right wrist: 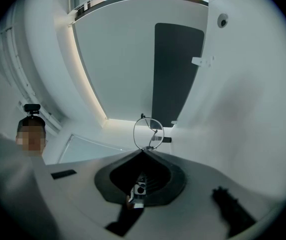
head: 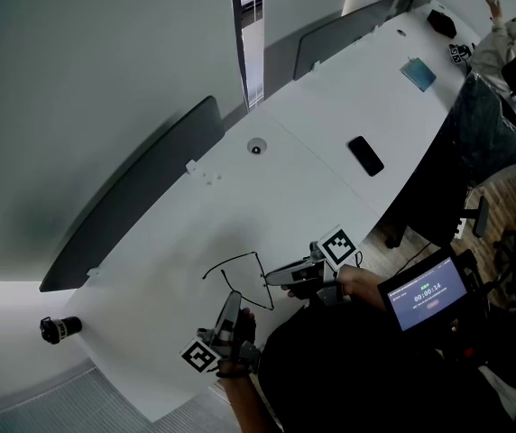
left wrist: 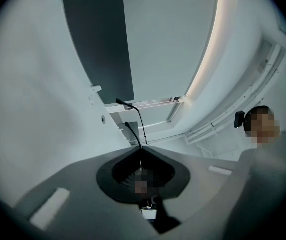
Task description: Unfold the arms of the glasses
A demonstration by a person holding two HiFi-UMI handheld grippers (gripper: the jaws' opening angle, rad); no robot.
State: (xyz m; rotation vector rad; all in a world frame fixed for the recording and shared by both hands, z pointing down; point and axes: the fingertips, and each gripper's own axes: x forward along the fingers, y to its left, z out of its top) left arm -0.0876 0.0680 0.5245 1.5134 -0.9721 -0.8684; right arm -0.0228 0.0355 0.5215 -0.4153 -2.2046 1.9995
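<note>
White desk (head: pixel 312 142) was seen beneath thin wire-rimmed glasses (head: pixel 240 276), which were held near its front edge, one temple arm pinched in the closed left gripper (head: pixel 233 296) and a lens rim clamped by the closed right gripper (head: pixel 269 279).

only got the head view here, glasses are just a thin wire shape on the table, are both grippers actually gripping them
Observer: The left gripper is. Its own view shows the jaws shut on the glasses, with thin dark wire coming out right at the closed tips.
Operator: and the right one
Observer: The right gripper is shut too, pinching the bottom rim of a round lens that stands up just beyond its tips.
Operator: arms open yet
Observer: The left gripper view shows two thin arms with curved ends rising side by side beyond the jaws. I cannot tell whether they are fully unfolded.
</note>
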